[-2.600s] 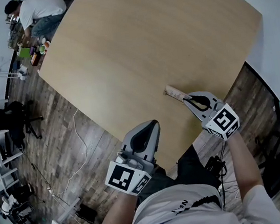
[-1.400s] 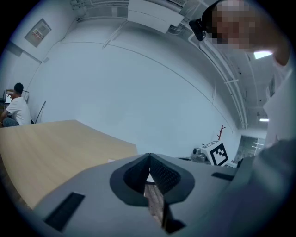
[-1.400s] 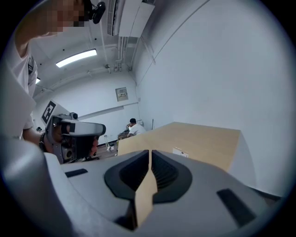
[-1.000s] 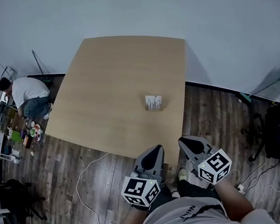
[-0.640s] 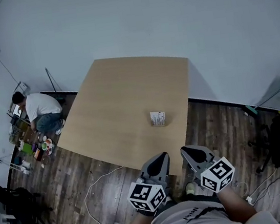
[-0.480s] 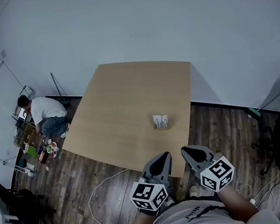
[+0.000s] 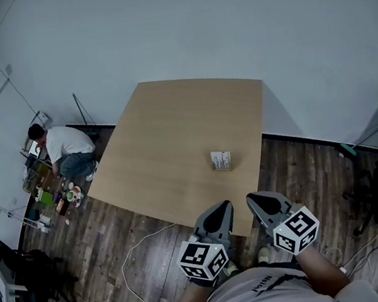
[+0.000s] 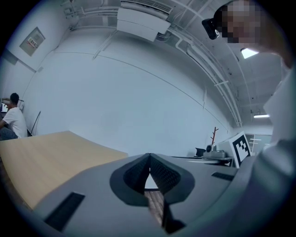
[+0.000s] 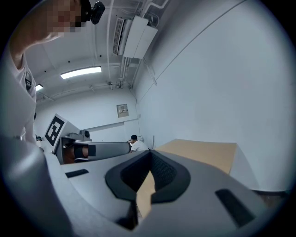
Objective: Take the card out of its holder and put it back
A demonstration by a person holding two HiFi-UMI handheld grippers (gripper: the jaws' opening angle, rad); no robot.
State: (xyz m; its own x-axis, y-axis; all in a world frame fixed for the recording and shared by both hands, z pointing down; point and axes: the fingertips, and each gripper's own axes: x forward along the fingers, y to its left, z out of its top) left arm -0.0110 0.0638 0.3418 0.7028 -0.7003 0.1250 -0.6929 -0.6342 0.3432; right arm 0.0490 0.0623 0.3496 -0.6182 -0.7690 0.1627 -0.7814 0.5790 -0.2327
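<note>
Two tools, jaws pressed together on nothing: left tool point(image 7: 222, 208) and right tool point(image 7: 254, 200) hang side by side at 6 o'clock, just off the bench's point(image 7: 165, 129) near edge. Card holder point(image 7: 221, 160) stands on the bench at 12 o'clock from them, well apart, near the 3 o'clock edge; its card too small to confirm. Person point(image 7: 61, 148) crouches on the floor at 9 o'clock

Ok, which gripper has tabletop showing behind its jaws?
The right gripper: tan table shows in its jaw gap; the left gripper shows dark floorboards instead.
</note>
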